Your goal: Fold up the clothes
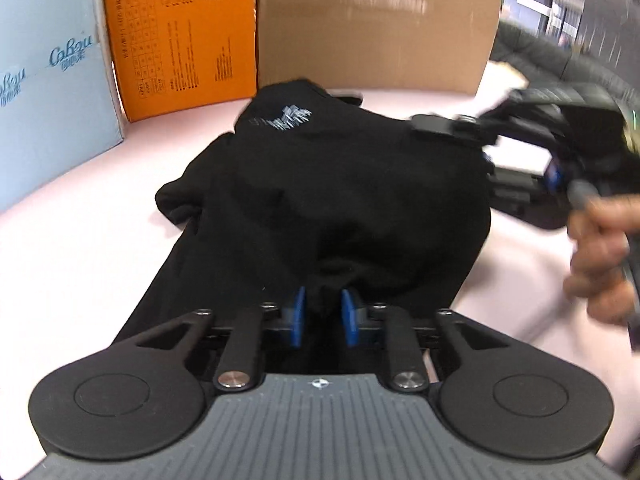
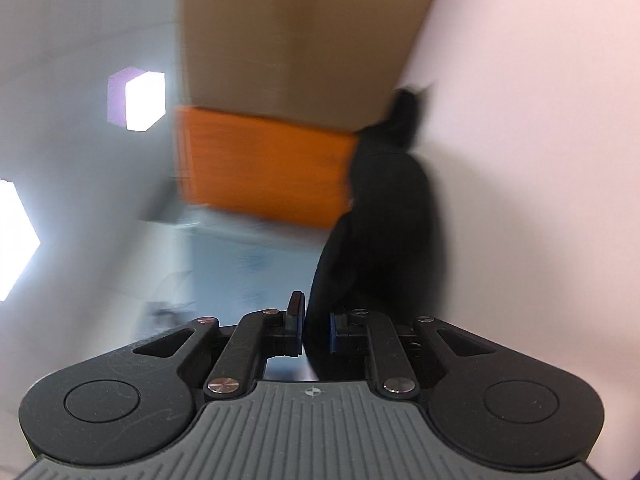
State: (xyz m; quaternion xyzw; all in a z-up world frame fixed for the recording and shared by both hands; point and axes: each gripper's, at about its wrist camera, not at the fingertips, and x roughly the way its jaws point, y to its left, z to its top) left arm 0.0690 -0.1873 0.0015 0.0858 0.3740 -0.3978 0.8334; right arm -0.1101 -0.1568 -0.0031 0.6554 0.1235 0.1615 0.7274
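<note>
A black garment [image 1: 328,184] with a pale blue print lies bunched on the pink table [image 1: 80,260]. My left gripper [image 1: 323,312] is shut on a fold of its near edge, cloth pinched between the blue pads. My right gripper [image 1: 486,152] shows at the garment's right edge, blurred, held by a hand [image 1: 600,256]. In the right wrist view, which is rolled sideways and blurred, the right gripper [image 2: 316,328] is shut on black cloth [image 2: 384,216] that runs away between its fingers along the pink table [image 2: 540,160].
Three boxes stand along the table's back edge: a light blue one [image 1: 48,92] at the left, an orange one [image 1: 180,36], and a brown cardboard one [image 1: 376,24]. They also show in the right wrist view, the orange box [image 2: 264,168] in the middle.
</note>
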